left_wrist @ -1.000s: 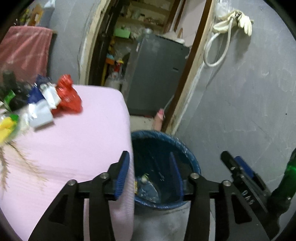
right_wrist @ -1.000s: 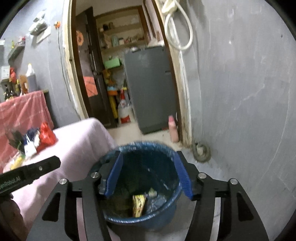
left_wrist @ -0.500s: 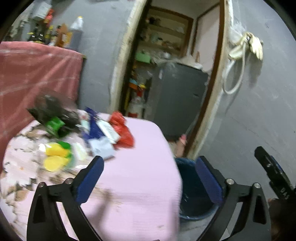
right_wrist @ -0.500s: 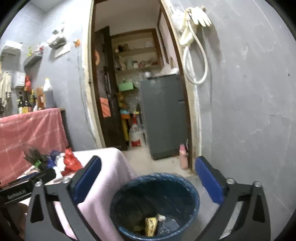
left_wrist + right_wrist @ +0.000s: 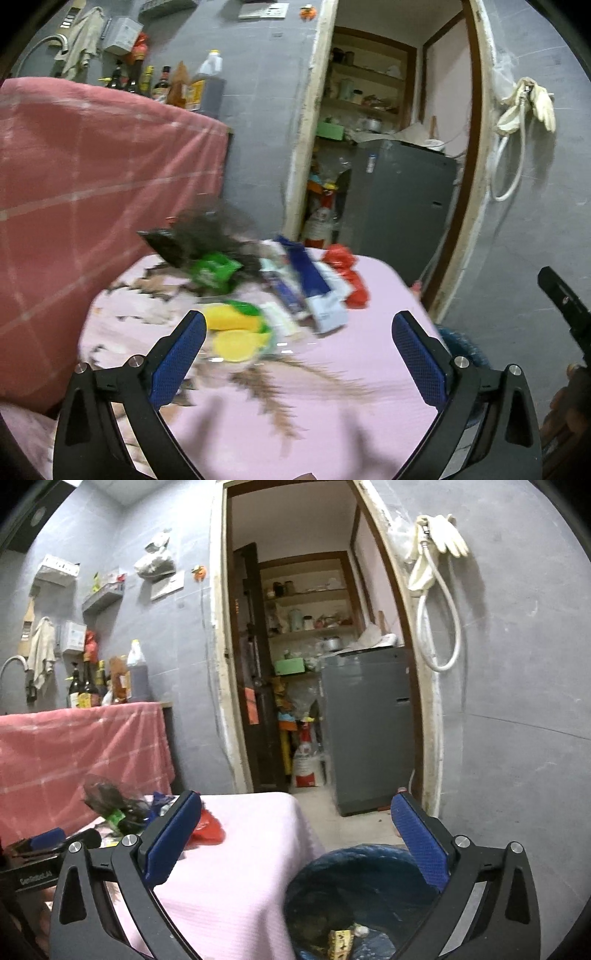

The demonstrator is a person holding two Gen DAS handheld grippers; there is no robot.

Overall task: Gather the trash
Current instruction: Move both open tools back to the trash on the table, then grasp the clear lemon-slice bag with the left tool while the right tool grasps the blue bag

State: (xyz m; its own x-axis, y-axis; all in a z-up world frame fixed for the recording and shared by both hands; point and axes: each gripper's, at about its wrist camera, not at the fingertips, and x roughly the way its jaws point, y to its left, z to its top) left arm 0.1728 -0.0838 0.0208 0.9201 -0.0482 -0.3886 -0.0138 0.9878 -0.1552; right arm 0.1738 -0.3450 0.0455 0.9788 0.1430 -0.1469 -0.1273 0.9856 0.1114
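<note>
In the left wrist view the left gripper (image 5: 297,338) fills the bottom of the frame, its blue-padded jaws spread wide with nothing between them, hovering over the pink-covered tabletop (image 5: 332,406). Just beyond the fingertips, toward the centre of the frame, lies the heap of trash (image 5: 280,291): yellow wrappers (image 5: 232,328) nearest, then a pale blue-and-white packet (image 5: 325,306), a dark blue packet (image 5: 306,273), a green wrapper (image 5: 212,271) and a crumpled red wrapper (image 5: 349,275) at the right end of the heap, with a dark plastic bag (image 5: 192,236) at the back (everything here is motion-blurred, so no print can be read). At the right edge of the tabletop, a sliver of the blue bin (image 5: 460,347) shows behind the right jaw.

In the right wrist view the right gripper (image 5: 295,819) also stands with its jaws wide and empty. Low and right of centre, between the jaws, sits the blue bin (image 5: 332,867) on the floor, touching or just beside the tabletop's corner; a yellow wrapper (image 5: 340,941) and other scraps lie inside. At the left, the red wrapper (image 5: 208,827) peeks past the left jaw, and part of the left gripper (image 5: 48,849) shows at the lower left edge.

Farther back, a grey cabinet (image 5: 369,731) stands in an open doorway (image 5: 306,664).
</note>
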